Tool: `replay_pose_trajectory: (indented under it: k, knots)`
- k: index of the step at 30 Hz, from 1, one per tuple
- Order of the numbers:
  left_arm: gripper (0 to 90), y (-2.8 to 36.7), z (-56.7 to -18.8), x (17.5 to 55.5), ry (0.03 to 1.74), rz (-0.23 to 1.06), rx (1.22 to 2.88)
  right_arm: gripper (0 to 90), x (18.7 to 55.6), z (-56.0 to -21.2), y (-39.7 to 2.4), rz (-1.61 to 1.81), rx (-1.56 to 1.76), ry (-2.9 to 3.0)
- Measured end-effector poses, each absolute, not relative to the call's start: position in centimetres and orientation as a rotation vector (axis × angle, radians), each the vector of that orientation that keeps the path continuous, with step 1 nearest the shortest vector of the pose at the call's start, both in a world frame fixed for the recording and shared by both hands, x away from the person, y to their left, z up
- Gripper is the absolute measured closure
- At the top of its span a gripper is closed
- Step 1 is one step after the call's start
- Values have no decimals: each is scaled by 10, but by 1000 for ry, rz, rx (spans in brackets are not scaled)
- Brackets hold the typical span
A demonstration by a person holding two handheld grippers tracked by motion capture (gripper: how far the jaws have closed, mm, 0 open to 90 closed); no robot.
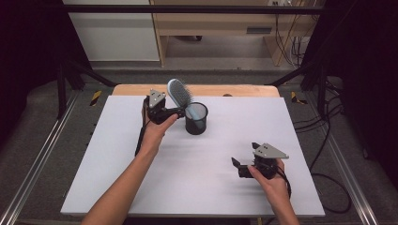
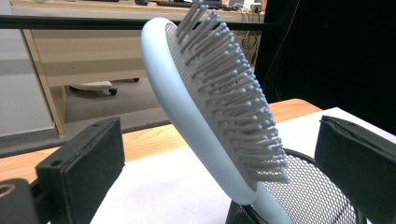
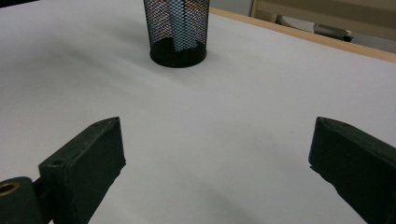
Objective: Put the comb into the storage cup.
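Along the left edge of the white tabletop (image 1: 94, 178) nothing stood, and this whole side was open surface, crossed only by the person's left forearm coming from the near edge. The left gripper (image 1: 174, 114) was held above the far part of the tabletop, a little left of the middle and not far from the far edge, where a strip of wood showed beyond the white sheet. In the left gripper view its jaws were spread wide, one on each side of the blue hairbrush (image 2: 205, 102), and neither pad touched the brush. The hairbrush stood with its handle down in the black mesh cup (image 1: 196, 119) and leaned toward the far-left side, its bristles facing right. The cup stood upright just beside the left gripper, on its right, well away from every edge except the far one. Between the cup and the right gripper (image 1: 246, 161) the surface was bare. The right gripper was low over the near-right part of the tabletop, well apart from the cup, with its jaws released and nothing between them. Some free tabletop lay between it and the right edge.
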State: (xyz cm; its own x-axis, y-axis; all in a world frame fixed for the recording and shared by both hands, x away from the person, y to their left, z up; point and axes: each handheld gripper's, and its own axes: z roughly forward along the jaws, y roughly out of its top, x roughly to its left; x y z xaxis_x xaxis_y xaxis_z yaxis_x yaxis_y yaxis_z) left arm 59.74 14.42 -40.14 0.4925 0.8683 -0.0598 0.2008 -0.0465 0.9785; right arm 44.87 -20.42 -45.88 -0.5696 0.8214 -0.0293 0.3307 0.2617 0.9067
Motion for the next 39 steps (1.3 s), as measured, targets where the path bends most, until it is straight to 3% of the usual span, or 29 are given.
replay_pose_trajectory:
  k: [39]
  knots:
    - [18, 159, -385, 557, 913, 727, 1586, 37, 445, -456, -200, 1266, 1040, 2025]
